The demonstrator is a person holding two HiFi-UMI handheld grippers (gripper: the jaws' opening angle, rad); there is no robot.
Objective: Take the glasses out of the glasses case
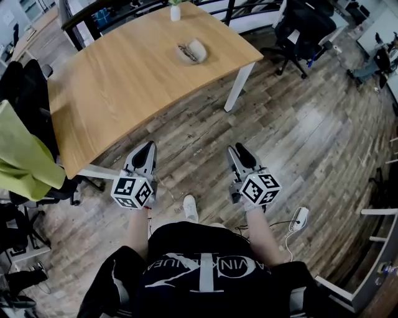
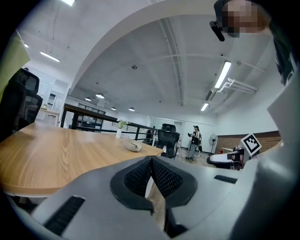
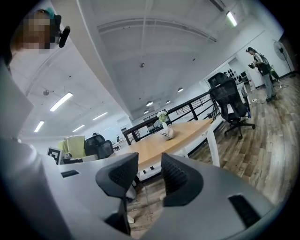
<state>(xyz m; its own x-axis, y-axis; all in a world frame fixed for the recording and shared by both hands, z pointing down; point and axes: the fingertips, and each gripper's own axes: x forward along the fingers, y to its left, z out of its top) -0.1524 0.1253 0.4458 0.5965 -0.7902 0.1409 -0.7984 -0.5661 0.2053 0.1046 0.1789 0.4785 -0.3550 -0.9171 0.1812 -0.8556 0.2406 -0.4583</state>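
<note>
The glasses case (image 1: pixel 191 51) lies open on the far part of the wooden table (image 1: pixel 124 81), with the glasses in it. It shows small in the left gripper view (image 2: pixel 133 146) and in the right gripper view (image 3: pixel 168 134). Both grippers hang over the floor in front of the table, well short of the case. My left gripper (image 1: pixel 148 149) (image 2: pixel 151 161) is shut, its pads meeting at the tip with nothing between them. My right gripper (image 1: pixel 236 151) (image 3: pixel 150 161) is open and empty, with floor showing through the gap.
A small white vase (image 1: pixel 175 11) stands beyond the case. A black chair draped with a green jacket (image 1: pixel 25 155) is at the table's left, another black chair (image 1: pixel 305 25) at the far right. The table's white leg (image 1: pixel 239 84) stands ahead. A person (image 2: pixel 193 140) stands far off.
</note>
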